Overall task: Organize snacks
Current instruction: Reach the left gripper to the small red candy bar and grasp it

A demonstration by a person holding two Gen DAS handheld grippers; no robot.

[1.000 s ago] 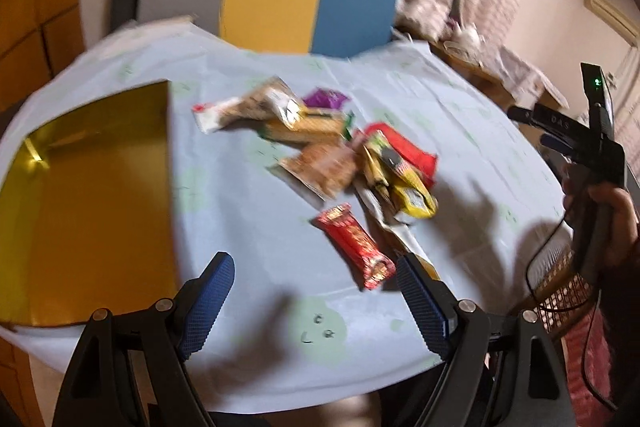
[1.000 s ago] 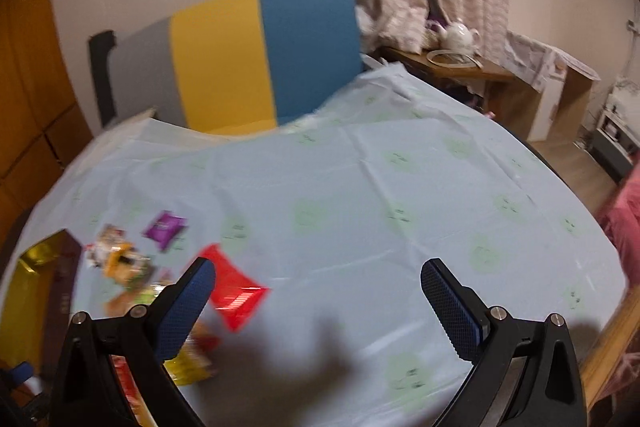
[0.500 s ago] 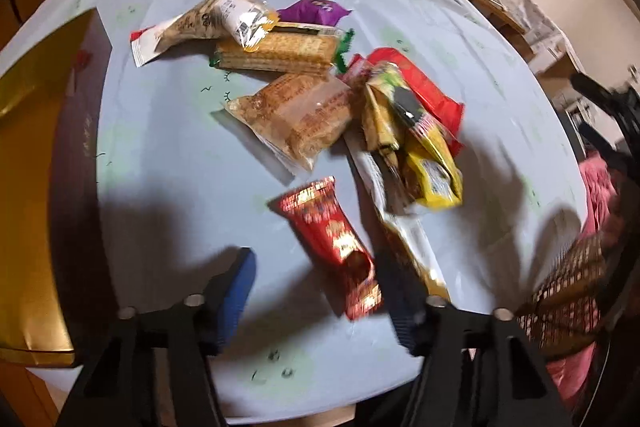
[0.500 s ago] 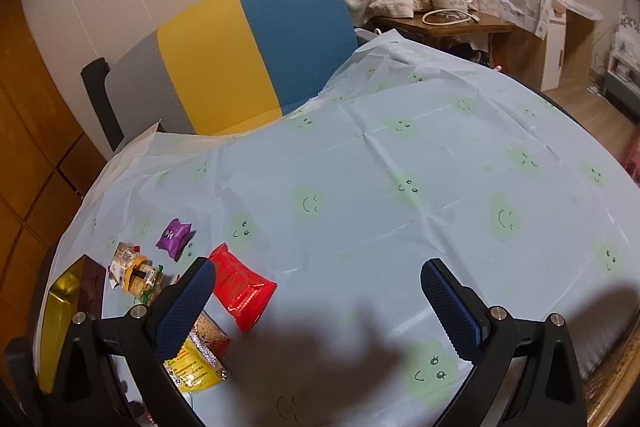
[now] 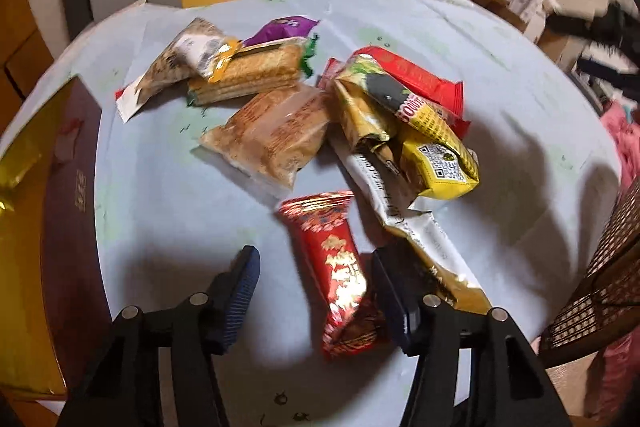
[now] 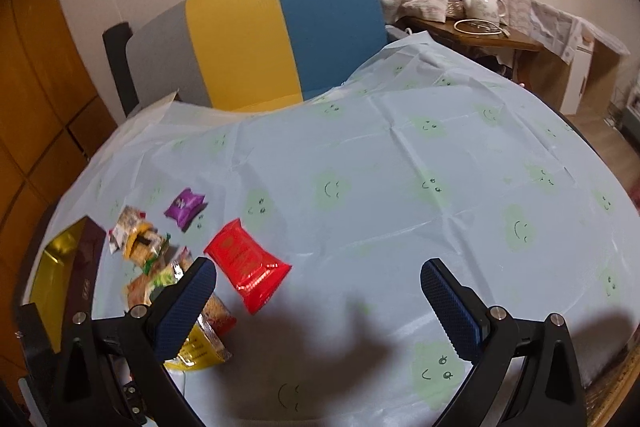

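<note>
We are at the very start: every snack lies loose on the tablecloth [image 6: 400, 187] ahead of our left gripper [image 5: 316, 279], and the gold box [image 5: 36, 227] off to its left looks empty. The jaws have just been closing around the red foil snack bar [image 5: 340, 267], not yet pinching it. Our right gripper [image 6: 318, 293] hangs spread and empty.

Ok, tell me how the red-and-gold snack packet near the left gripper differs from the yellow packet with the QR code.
The red-and-gold packet lies flat on the tablecloth, apart from the pile; the yellow packet is crumpled and rests on other wrappers. The red-and-gold packet sits between the left gripper's fingers; the yellow packet lies farther off. Both are shiny foil snack wrappers.
</note>
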